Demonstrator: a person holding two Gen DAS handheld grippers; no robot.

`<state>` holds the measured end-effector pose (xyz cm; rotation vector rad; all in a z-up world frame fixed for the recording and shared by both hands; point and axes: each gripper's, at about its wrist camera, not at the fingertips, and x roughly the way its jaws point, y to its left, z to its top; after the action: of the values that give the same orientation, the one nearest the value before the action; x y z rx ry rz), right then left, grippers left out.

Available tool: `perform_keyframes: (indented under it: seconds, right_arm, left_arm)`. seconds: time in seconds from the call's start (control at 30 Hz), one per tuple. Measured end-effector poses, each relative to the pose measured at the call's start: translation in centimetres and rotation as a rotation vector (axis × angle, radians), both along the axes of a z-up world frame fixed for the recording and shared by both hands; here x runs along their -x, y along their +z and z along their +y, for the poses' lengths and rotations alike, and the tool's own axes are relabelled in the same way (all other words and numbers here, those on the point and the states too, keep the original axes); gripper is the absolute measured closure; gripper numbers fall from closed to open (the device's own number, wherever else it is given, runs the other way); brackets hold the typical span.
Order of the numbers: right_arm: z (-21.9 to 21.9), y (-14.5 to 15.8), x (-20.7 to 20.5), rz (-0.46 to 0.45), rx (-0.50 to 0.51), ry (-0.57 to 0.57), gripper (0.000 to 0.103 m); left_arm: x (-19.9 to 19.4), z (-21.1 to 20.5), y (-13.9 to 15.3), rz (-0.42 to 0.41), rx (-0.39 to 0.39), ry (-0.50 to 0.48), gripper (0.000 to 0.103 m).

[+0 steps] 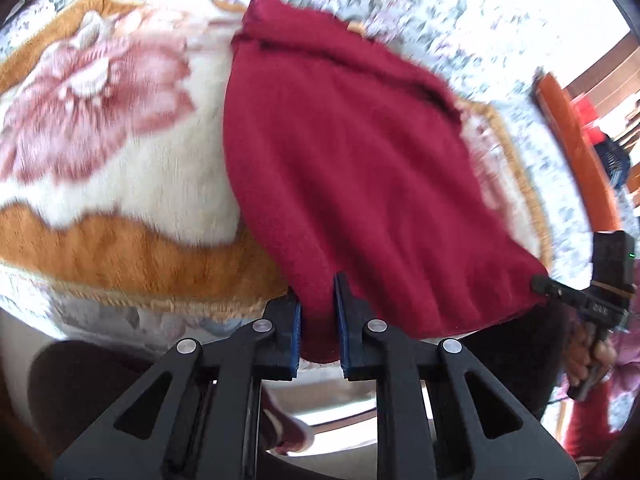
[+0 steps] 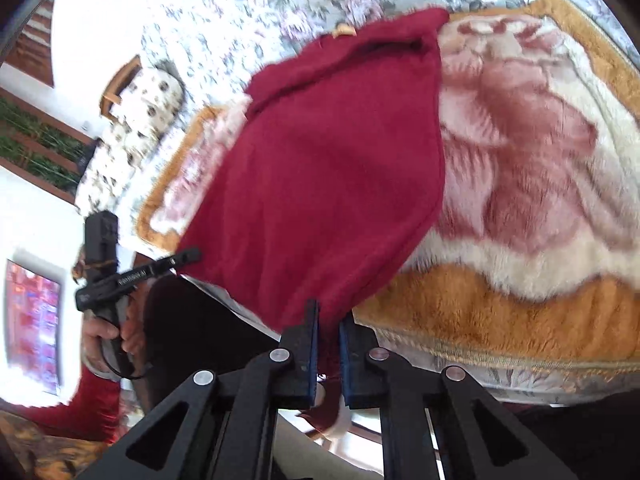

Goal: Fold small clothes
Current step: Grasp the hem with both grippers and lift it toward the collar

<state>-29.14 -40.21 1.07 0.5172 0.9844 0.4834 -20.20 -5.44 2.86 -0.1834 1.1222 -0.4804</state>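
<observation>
Red fleece garment [image 1: 352, 168] hangs mid-frame over the floral blanket [image 1: 120, 128], near hem clenched by left gripper [image 1: 319, 312] and right gripper [image 2: 329, 334].

left tool [image 1: 319, 300]: clamped, angled down | right tool [image 2: 329, 322]: clamped, angled down

Red garment [image 1: 360, 168]: fuzzy fleece-like cloth, matt. Blanket [image 1: 120, 168] under it: plush long-pile cloth, soft sheen. Floral bedsheet [image 2: 240, 20]: flat woven cloth. Left hand-held gripper [image 1: 319, 312] and right hand-held gripper [image 2: 329, 340]: matt black plastic, shiny metal pivot pins, blue rubbery pads.
</observation>
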Motion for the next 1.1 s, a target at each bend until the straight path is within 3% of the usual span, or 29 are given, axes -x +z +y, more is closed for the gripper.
perform_keyframes:
  seconds: [0.13,0.3,0.6,0.77,0.9,1.03,1.1]
  right_arm:
    - [-2.4,3.4,-2.1,-0.097,-0.121,-0.06,0.095]
    - [-4.2,6.6,-6.0,-0.199,-0.122,-0.131,0.095]
    - [-6.1,9.0,-17.5,-0.248,-0.08,-0.224,0.096]
    - [-7.5,7.6,-25.9,-0.217,-0.071,-0.287,0.096]
    - [-8.7,4.7,-32.5,-0.149,-0.08,-0.342,0.096]
    - [-9.4,0.6,-36.7,0.03,-0.068,-0.366,0.093]
    - [-10.3,1.1,-35.8,-0.005,-0.112,-0.365,0.09]
  left_arm:
    - [-2.1,0.4,4.0,-0.056,0.058,0.015,0.09]
    - [-6.4,-0.1,8.1,-0.142,0.049,0.009,0.09]
    - [-19.0,-2.8,9.6,-0.167,0.013,0.042,0.09]
    - [-27.5,-4.1,7.6,-0.139,-0.027,0.091,0.09]
    - [-32.9,-4.2,5.0,-0.098,-0.038,0.143,0.09]
    - [-35.0,-3.1,3.8,-0.062,-0.074,0.202,0.09]
    - [-34.6,-2.2,4.7,-0.088,-0.065,0.211,0.09]
